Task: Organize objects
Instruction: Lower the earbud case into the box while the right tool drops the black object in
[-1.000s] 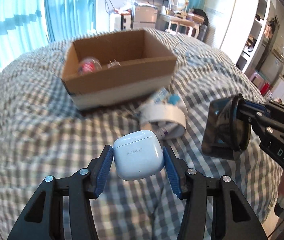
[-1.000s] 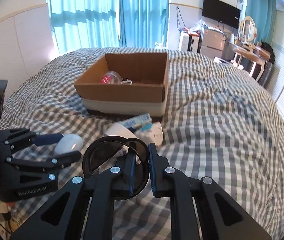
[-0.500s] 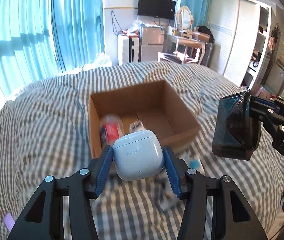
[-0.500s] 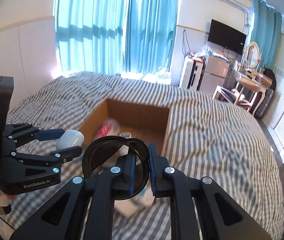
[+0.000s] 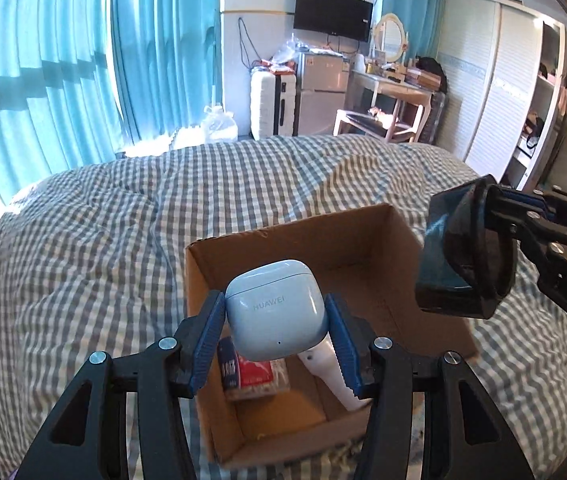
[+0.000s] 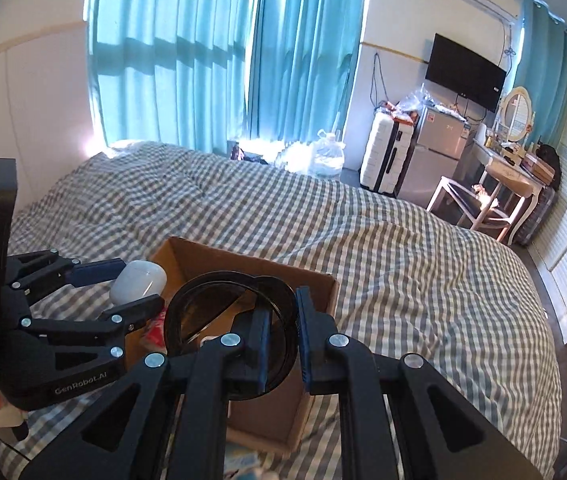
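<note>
My left gripper (image 5: 276,330) is shut on a white earbud case (image 5: 275,310) and holds it above the near left part of an open cardboard box (image 5: 347,240). In the box lie a red packet (image 5: 253,374) and a white object (image 5: 329,376). My right gripper (image 6: 283,336) is shut on a black round container (image 6: 223,316), held over the same box (image 6: 323,284). It shows at the right of the left wrist view (image 5: 463,264). The left gripper with the earbud case (image 6: 137,286) shows at the left of the right wrist view.
The box sits on a bed with a grey checked cover (image 5: 83,248). Blue curtains (image 5: 83,60), a white suitcase (image 5: 273,104), a small fridge (image 5: 321,92), a dressing table (image 5: 395,84) and a wardrobe (image 5: 503,92) stand beyond the bed.
Both grippers rose and moved forward from the near side of the bed to above the box, each still holding its object. The items lying in front of the box dropped out of view.
</note>
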{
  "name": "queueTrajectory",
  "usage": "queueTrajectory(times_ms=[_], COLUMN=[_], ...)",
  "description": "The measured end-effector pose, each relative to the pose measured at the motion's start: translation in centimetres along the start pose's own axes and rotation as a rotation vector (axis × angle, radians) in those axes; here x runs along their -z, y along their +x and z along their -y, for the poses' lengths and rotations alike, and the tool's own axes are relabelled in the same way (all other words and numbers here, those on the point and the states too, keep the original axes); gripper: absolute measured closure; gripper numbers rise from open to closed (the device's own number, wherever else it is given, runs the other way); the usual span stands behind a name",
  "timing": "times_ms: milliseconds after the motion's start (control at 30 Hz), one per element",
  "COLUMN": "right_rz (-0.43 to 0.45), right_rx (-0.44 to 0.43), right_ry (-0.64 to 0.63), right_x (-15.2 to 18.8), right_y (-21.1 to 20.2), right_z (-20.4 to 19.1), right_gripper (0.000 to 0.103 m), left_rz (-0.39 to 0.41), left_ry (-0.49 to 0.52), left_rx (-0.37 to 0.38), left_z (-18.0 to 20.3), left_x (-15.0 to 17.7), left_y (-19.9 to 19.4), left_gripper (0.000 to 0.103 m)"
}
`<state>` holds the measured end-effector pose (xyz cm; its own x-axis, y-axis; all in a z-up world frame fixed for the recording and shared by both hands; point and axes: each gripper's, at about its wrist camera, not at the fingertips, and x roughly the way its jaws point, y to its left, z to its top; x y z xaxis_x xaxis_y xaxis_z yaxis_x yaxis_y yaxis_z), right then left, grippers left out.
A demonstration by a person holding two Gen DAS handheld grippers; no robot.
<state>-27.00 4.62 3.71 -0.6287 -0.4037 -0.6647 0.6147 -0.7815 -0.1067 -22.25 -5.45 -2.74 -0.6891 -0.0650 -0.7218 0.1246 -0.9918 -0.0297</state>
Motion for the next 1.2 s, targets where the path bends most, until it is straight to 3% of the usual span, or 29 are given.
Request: queueTrajectory(times_ms=[400, 500, 600, 700, 800, 867, 933, 967, 1000, 1200], right_rz=[-0.117, -0.141, -0.153, -0.15, -0.151, -0.151, -0.142, -0.123, -0.112, -0.077], right_rx=[-0.019, -0.028, -0.038, -0.037, -0.043, -0.056, -0.059, -0.056, -0.056, -0.059], right_ry=[-0.04, -0.053, -0.063, -0.054, -0.023, 0.0, 0.022, 0.033, 0.041, 0.045], right_x=[0.3, 1.1, 1.5, 1.7, 1.9, 2.0, 2.1, 2.0, 1.9, 1.4], right_y=[9.4, 10.4, 10.8, 10.8, 10.8, 10.5, 9.9, 9.3, 8.7, 5.0], right_z=[-0.4, -0.6, -0.8, -0.4, 0.1, 0.5, 1.0, 1.2, 1.3, 1.1], right_gripper=[0.092, 0.092, 0.092, 0.092, 0.09, 0.079, 0.046, 0.04, 0.04, 0.039], left_rz=[-0.085, -0.128, -0.123, -0.138, -0.142, -0.14, -0.127, -0.119, -0.105, -0.057], left_ry=[0.024, -0.024, 0.01, 0.002, 0.017, 0.015, 0.004, 0.003, 0.003, 0.023], left_rx=[0.022, 0.08, 0.054, 0.091, 0.073, 0.077, 0.095, 0.095, 0.087, 0.034], left_z=[-1.0, -1.4, -0.9, -0.6, -0.1, 0.2, 0.2, 0.1, 0.2, 0.8], left_x=[0.6, 1.0, 1.4, 1.7, 2.0, 2.0, 1.7, 1.5, 1.4, 0.8], left_y=[6.4, 7.2, 7.4, 7.6, 7.4, 7.1, 6.4, 6.1, 5.5, 1.9], left_gripper=[0.05, 0.05, 0.05, 0.05, 0.049, 0.045, 0.035, 0.025, 0.02, 0.019])
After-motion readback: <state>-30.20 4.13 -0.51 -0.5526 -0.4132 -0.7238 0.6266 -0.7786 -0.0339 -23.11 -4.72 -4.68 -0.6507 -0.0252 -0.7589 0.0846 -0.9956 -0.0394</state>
